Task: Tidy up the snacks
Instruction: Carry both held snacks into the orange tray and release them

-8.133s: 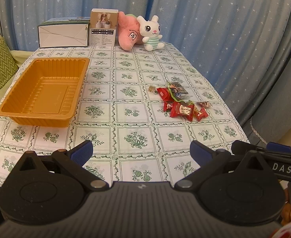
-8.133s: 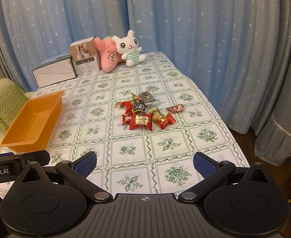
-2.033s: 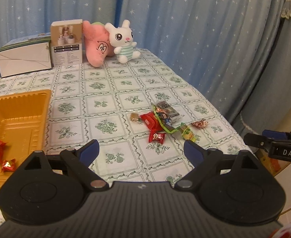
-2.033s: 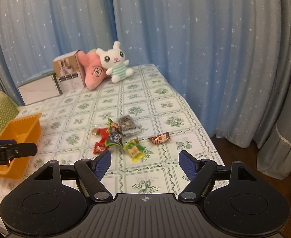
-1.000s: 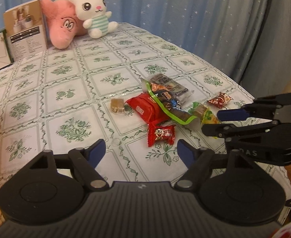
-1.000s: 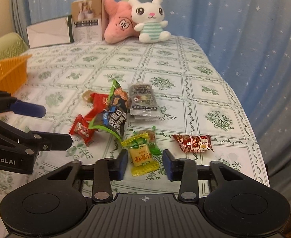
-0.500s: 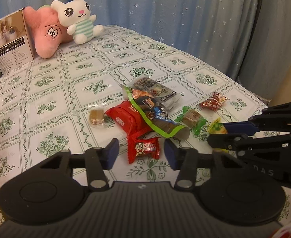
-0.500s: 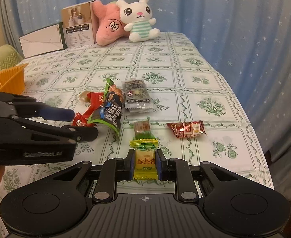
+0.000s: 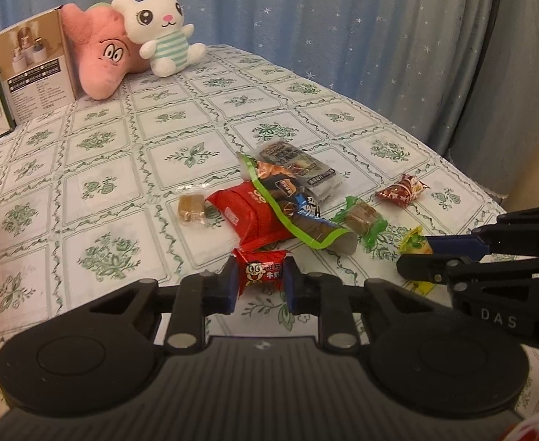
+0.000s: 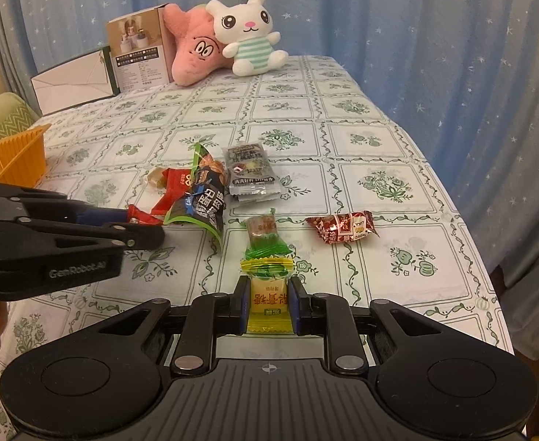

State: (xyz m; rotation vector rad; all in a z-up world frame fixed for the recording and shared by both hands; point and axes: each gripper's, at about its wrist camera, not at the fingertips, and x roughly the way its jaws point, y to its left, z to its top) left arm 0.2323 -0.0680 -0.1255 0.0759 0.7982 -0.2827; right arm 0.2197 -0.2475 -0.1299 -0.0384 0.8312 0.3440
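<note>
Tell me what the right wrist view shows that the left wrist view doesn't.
Only the right wrist view shows the orange tray at the table's left edge, and the yellow candy whole, clamped in the right gripper.
Only the left wrist view shows the small red candy face-on in the left gripper.
Both show the snack pile and the plush toys.

Glossy foil red candy wrapper (image 9: 261, 271), matt black plastic left gripper (image 9: 258, 283), printed cloth tablecloth (image 9: 100, 191), fuzzy plush rabbit (image 9: 161, 27)

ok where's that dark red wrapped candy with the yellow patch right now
In the right wrist view the dark red wrapped candy lies alone on the tablecloth, right of the green-wrapped candy, toward the table's right edge.
</note>
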